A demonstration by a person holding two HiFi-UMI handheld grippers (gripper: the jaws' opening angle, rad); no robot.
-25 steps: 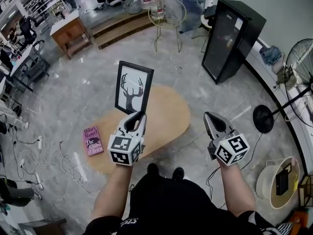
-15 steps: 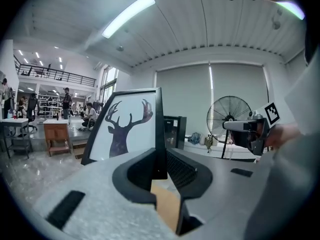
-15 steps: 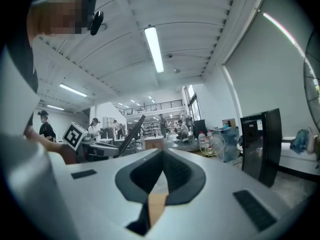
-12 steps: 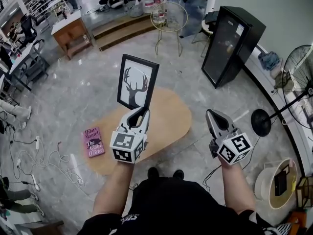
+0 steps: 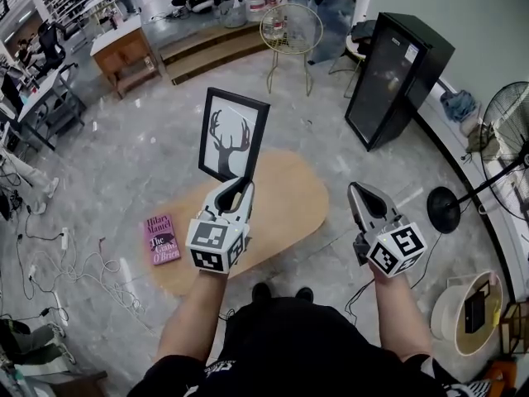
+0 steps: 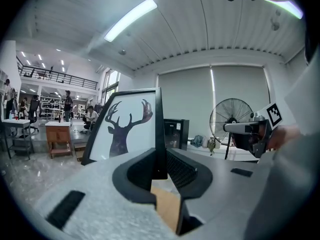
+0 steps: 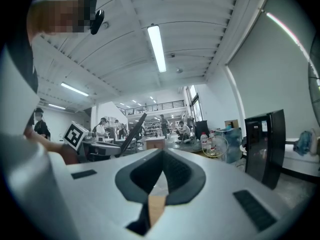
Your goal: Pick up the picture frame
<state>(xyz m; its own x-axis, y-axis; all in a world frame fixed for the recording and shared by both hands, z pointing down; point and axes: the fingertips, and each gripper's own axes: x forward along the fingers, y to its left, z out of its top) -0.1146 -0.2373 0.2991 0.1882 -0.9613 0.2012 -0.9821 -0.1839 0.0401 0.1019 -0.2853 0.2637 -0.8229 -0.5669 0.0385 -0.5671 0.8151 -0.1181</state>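
Observation:
The picture frame [image 5: 233, 135] is black with a white print of a deer's head. It stands upright in the air above the oval wooden table [image 5: 289, 201]. My left gripper [image 5: 240, 188] is shut on its lower right edge. In the left gripper view the frame [image 6: 125, 131] rises between the jaws of that gripper [image 6: 160, 160], which pinch its right rail. My right gripper [image 5: 364, 193] hovers at the right, beyond the table's edge, shut with nothing in it. The right gripper view shows its own jaws [image 7: 161, 158] meeting and the frame [image 7: 131, 128] edge-on to the left.
A pink book [image 5: 163, 238] lies at the table's left end. A black cabinet [image 5: 397, 77] stands at the back right, a fan's round base [image 5: 446, 209] to the right, and a wire stool [image 5: 291, 27] behind. Cables [image 5: 74, 263] trail over the floor at left.
Both grippers have risen a little. The frame has gone up with the left gripper, still gripped the same way.

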